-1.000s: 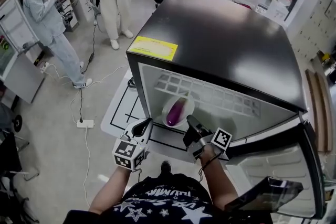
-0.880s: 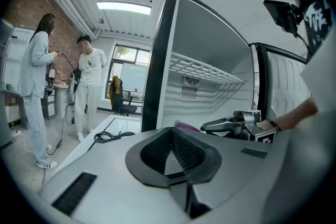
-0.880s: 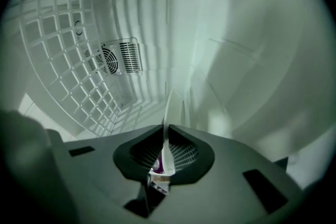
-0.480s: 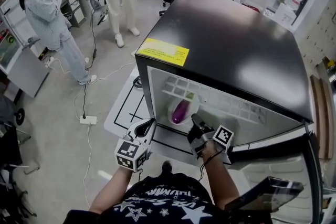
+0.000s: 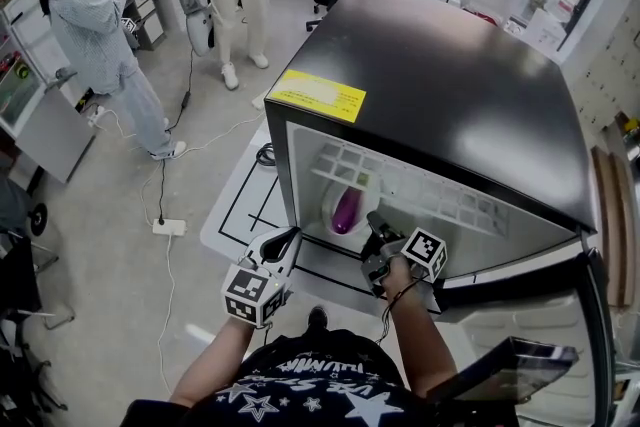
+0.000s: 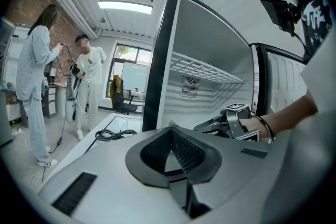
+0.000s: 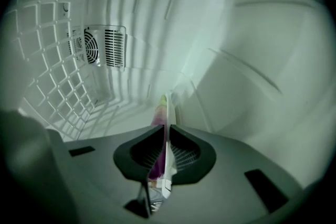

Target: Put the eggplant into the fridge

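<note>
A purple eggplant [image 5: 346,208] lies on a white plate [image 5: 331,202] held inside the open fridge [image 5: 450,85], under its wire shelf [image 5: 400,183]. My right gripper [image 5: 378,233] is shut on the plate's near rim. In the right gripper view the plate [image 7: 167,113] shows edge-on between the closed jaws, with the eggplant [image 7: 158,119] on its left side and the fridge's back wall and fan grille [image 7: 100,47] beyond. My left gripper [image 5: 281,246] hangs just outside the fridge's lower left corner, shut with nothing in it [image 6: 170,131].
The fridge door [image 5: 540,315] stands open at the right. Two people [image 5: 95,35] stand on the floor to the far left, with cables and a power strip [image 5: 163,227]. A white floor mat [image 5: 235,205] lies under the fridge front.
The right gripper has carried the plate and eggplant further into the fridge, under the wire shelf. The left gripper has stayed about where it was.
</note>
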Tool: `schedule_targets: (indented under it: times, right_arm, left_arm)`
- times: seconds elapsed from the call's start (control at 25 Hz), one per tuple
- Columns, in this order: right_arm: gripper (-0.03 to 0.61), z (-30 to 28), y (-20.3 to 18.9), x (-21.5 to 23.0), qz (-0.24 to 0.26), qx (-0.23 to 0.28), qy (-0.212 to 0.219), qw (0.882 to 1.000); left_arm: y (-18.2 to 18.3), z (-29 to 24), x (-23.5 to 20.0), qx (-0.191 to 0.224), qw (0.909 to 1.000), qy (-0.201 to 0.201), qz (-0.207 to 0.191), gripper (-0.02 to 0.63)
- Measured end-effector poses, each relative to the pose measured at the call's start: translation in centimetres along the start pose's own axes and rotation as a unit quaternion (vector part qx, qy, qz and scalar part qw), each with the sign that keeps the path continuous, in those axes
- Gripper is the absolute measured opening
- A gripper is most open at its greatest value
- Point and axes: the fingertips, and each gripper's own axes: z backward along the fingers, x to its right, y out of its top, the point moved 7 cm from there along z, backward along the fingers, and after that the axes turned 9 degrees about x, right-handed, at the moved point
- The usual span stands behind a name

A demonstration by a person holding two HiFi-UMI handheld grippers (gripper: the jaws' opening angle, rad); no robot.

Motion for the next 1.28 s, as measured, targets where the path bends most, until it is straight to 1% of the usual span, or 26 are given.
schedule_targets:
  times: [0.2,0.36,0.44,0.68,0.72,0.76,1.04,1.28]
  right_arm:
    - [0.025,0.2,0.0,-0.3,0.041,-0.01,-0.025,0.999]
    - [0.025,-0.1,0.1,-0.9,0.106,-0.037,-0.053,0.992]
    - [0.025,-0.3,0.3,-1.0,0.129,-0.047,-0.065,0.988]
    - [0.036,-0.6,0.4,-1.2,0.161,-0.063,-0.084,0.981]
    - [0.078,-0.7,0.4,-1.4,0.168,-0.067,-0.084,0.98]
    - [0.092,-0.8,0.4,-1.5,0.178,-0.071,-0.087,0.978]
    - [0.092,-1.0,0.3,-1.6,0.232,-0.087,-0.11,0.963]
    - [0.094,-0.6,0.5,-1.7,0.254,-0.072,-0.127,0.956]
  left_arm:
    - [-0.1,0.0,0.5,-0.003,1.0,-0.007,0.002,0.008]
    - [0.0,-0.1,0.5,-0.002,1.0,-0.009,-0.001,0.008]
    - [0.0,-0.3,0.5,-0.002,1.0,-0.009,-0.001,0.008]
    - [0.1,-0.6,0.5,0.002,0.9999,-0.012,-0.003,0.008]
    - [0.1,-0.6,0.5,0.003,0.9999,-0.012,-0.003,0.008]
    - [0.1,-0.6,0.6,0.003,0.9999,-0.011,-0.003,0.008]
    - [0.3,-0.5,0.3,0.007,0.9999,-0.006,-0.003,0.008]
    - [0.5,-0.1,-0.2,0.011,0.9999,-0.005,-0.001,0.008]
